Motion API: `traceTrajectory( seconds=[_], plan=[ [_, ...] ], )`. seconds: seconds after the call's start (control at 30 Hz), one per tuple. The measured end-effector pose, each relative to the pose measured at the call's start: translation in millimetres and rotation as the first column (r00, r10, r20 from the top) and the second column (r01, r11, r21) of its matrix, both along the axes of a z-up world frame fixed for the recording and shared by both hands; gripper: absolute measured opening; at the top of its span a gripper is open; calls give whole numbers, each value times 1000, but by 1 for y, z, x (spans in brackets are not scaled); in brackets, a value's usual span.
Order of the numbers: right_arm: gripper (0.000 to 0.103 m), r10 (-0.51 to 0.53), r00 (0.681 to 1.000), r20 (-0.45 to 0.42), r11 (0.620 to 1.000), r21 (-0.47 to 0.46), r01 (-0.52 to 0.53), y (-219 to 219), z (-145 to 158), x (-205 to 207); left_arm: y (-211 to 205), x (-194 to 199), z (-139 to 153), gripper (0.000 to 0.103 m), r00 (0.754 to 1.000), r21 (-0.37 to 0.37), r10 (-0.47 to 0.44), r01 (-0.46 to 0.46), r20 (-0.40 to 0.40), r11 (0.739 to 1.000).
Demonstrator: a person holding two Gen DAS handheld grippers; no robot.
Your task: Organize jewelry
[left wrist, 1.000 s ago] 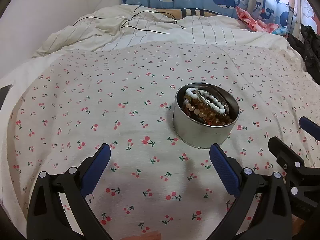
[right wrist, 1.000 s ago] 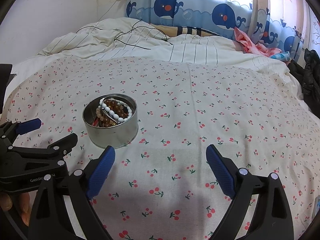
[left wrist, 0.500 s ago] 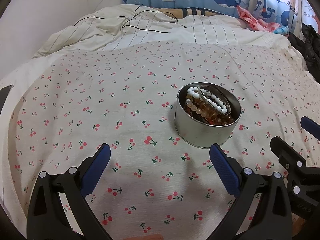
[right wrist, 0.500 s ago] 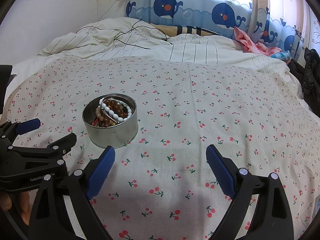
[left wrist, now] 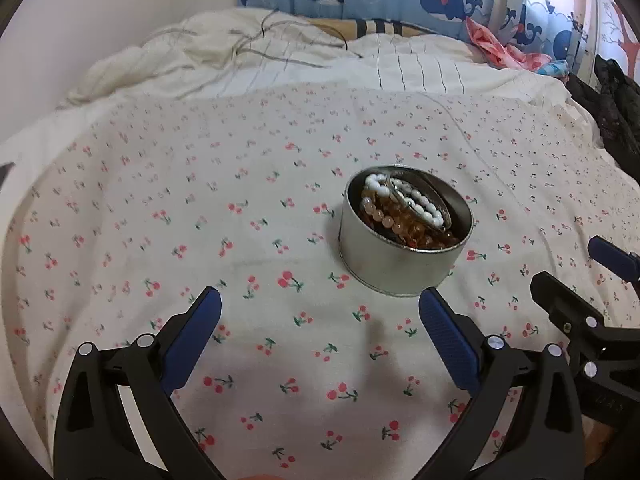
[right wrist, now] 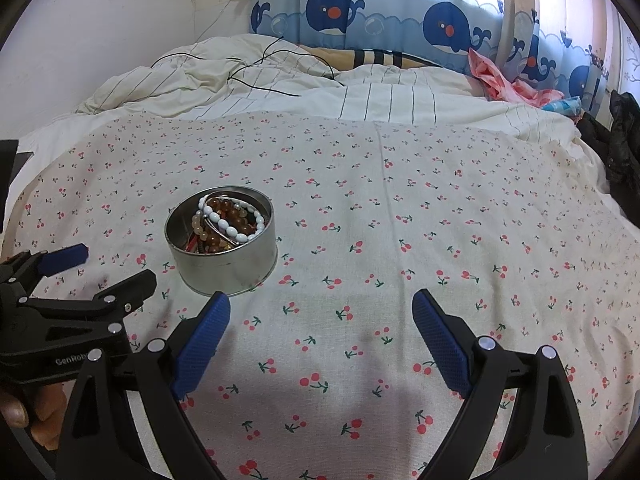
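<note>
The round tin (left wrist: 404, 256) of beaded bracelets (left wrist: 404, 212) sat on the cherry-print bed (left wrist: 160, 200), nearer both cameras than a second earlier. Left gripper (left wrist: 320, 312) and right gripper (right wrist: 320, 312) hovered with fingers apart, empty. Only the right view showed a hand (right wrist: 36, 412) at its near-left edge.

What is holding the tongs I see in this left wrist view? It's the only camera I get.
Observer: A person's hand. The right wrist view shows its fingers curled under the left tongs.
Operator: And the other black thing at my right edge?
Observer: That is the right tongs. Its own camera shows both blue pads spread wide, with nothing between them.
Operator: Is anything in the metal tin besides the bead bracelets?
Observer: In the right wrist view, something red lies low inside, under the beads. It is too small to identify.
</note>
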State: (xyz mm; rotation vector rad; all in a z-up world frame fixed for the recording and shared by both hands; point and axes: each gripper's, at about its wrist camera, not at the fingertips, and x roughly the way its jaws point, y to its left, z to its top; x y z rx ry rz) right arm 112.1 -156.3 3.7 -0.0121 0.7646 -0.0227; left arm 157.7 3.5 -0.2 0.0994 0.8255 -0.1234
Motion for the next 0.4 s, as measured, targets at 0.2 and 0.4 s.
traceTrajectory(
  seconds=[0.2, 0.4],
  plan=[
    [89, -9, 1000, 4, 1000, -3, 9, -1, 1, 0, -2, 4, 1, 95, 1000, 30, 11, -10, -12, 999],
    [93, -7, 1000, 5, 1000, -8, 7, -2, 1, -1, -2, 6, -1, 95, 1000, 48, 6, -5, -24, 999]
  ],
)
